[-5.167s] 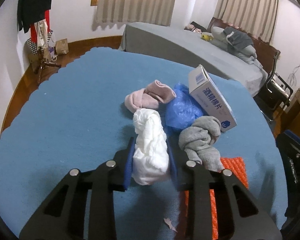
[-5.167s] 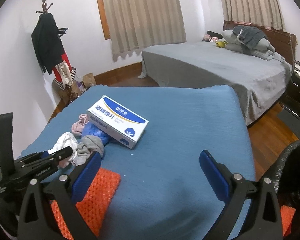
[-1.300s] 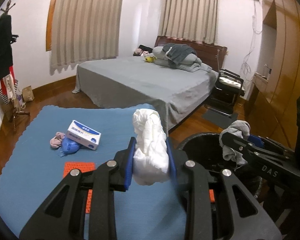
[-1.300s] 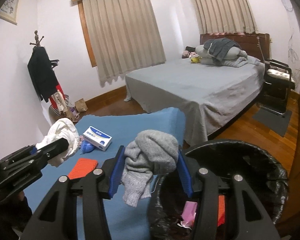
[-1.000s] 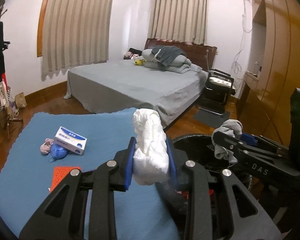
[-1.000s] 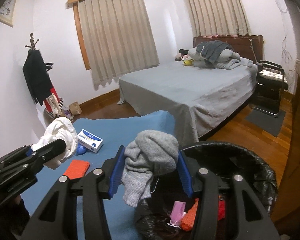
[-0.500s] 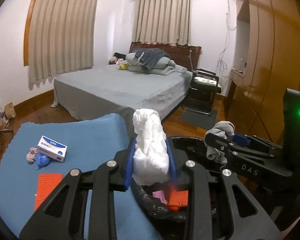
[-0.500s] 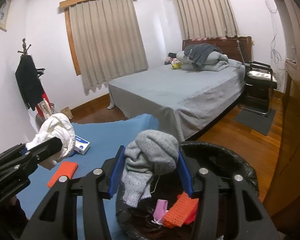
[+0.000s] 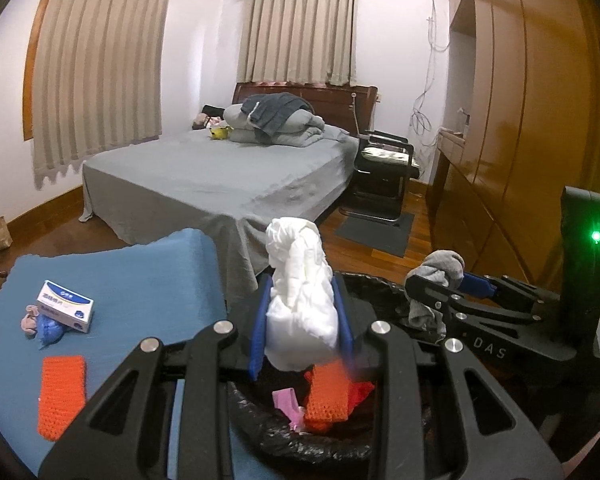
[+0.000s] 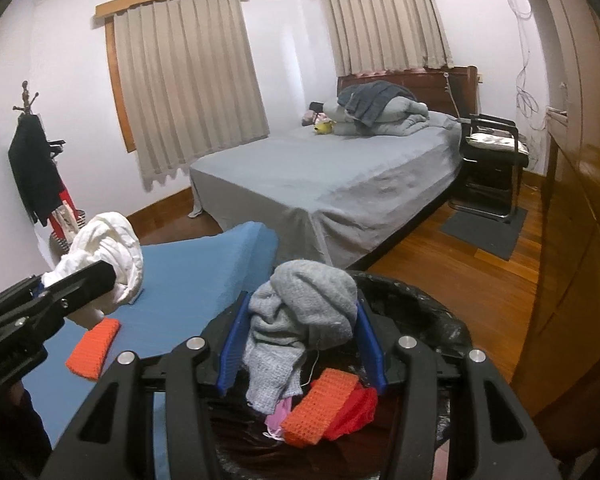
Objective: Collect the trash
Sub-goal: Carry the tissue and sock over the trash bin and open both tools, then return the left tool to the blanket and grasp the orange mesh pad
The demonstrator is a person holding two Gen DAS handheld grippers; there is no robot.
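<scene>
My left gripper [image 9: 301, 322] is shut on a crumpled white cloth wad [image 9: 298, 292] and holds it over the near rim of a black-lined trash bin [image 9: 380, 284]. My right gripper [image 10: 302, 342] is shut on a grey knitted sock [image 10: 300, 316] above the same bin [image 10: 428, 312]. Orange, red and pink scraps [image 10: 324, 408] lie inside the bin. In the left wrist view the right gripper [image 9: 436, 284] shows with the grey sock [image 9: 436, 272]. In the right wrist view the left gripper's white wad [image 10: 104, 252] shows at left.
A blue table [image 9: 140, 280] holds a white and blue box [image 9: 65, 306], a blue wad [image 9: 50, 330], a pink sock [image 9: 28, 316] and an orange knitted piece [image 9: 62, 394]. A grey bed [image 9: 220, 176], a black chair [image 9: 384, 172] and a wooden wardrobe [image 9: 532, 120] stand beyond.
Both grippers have moved from the blue table to over the bin, each still holding its item. The bin's contents have come into view below them.
</scene>
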